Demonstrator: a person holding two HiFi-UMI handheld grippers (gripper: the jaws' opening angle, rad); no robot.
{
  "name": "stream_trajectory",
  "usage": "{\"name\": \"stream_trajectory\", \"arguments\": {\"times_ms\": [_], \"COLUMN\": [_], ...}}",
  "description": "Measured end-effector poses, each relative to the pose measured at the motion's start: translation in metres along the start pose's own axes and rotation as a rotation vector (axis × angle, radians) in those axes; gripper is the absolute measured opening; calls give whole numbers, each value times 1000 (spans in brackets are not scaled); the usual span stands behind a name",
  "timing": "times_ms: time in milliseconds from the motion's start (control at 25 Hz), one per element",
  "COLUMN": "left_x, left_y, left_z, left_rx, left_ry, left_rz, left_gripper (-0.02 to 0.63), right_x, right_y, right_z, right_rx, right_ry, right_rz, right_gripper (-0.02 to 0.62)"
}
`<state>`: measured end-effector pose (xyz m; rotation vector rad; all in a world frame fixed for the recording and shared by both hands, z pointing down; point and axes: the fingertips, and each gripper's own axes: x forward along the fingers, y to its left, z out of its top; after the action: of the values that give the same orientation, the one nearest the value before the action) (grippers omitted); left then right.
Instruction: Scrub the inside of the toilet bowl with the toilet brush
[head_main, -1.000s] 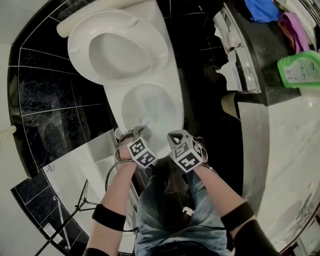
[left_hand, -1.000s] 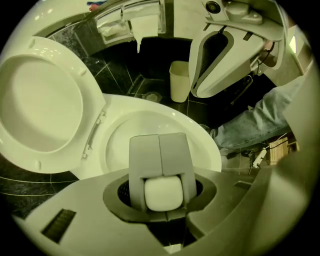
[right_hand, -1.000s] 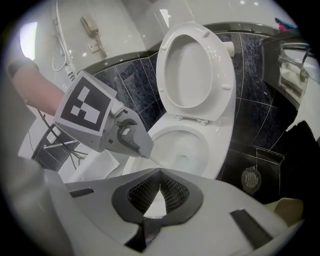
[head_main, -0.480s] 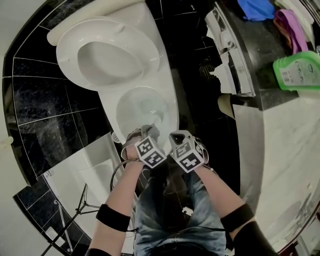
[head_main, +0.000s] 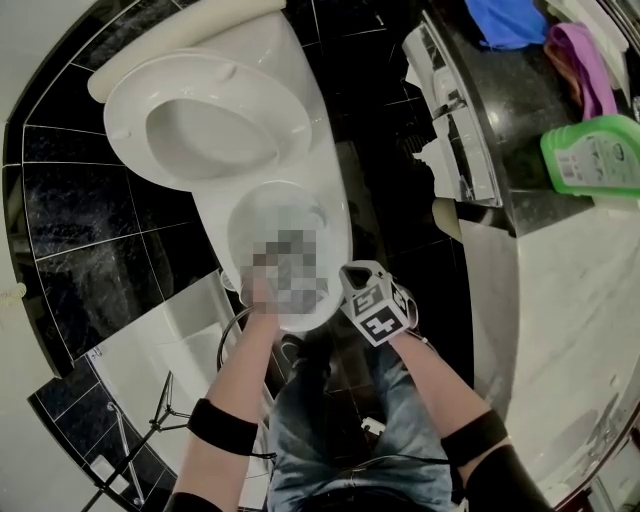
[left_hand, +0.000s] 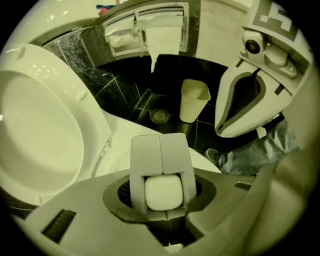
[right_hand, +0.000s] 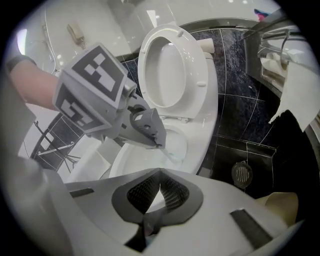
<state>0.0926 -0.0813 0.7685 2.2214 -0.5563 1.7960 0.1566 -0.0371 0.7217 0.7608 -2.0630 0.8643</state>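
All three views bulge like a fisheye: tile lines bow and the corners go black. The left gripper view has a yellow-green cast. The brush handle (left_hand: 162, 193) clamped between the left gripper's (left_hand: 160, 142) jaws is sharp and evenly lit, while the raised seat (left_hand: 35, 135) left of the jaws is almost washed out. The right gripper view is neutral grey. The housing around the right gripper's (right_hand: 159, 176) closed jaws is soft (too near the lens), and glare streaks the white wall (right_hand: 95, 25) above and left of them. In the head view the black tiles (head_main: 90, 210) carry a faint sheen.
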Motion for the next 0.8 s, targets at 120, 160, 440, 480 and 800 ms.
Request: {"name": "stream_trajectory", "arguments": {"times_ms": [120, 160, 440, 480, 800], "left_x": [4, 5, 9, 8, -4], "left_y": [24, 31, 62, 67, 104], "left_z": [11, 14, 15, 12, -22], "left_rx": [-6, -8, -8, -9, 42], "left_ry": [-7, -11, -10, -9, 23], "left_rz": [34, 43, 60, 64, 119], "left_gripper": [164, 164, 167, 167, 167], "right_x": [1, 1, 7, 7, 17], "right_y": [-4, -6, -5, -4, 10], "right_z": [4, 4, 4, 4, 8], "right_rx": [-5, -8, -20, -22, -44], "right_ry": [-5, -6, 4, 6, 13], "right_rz": [2, 2, 14, 17, 34], "right_gripper": [14, 14, 14, 14, 14]}}
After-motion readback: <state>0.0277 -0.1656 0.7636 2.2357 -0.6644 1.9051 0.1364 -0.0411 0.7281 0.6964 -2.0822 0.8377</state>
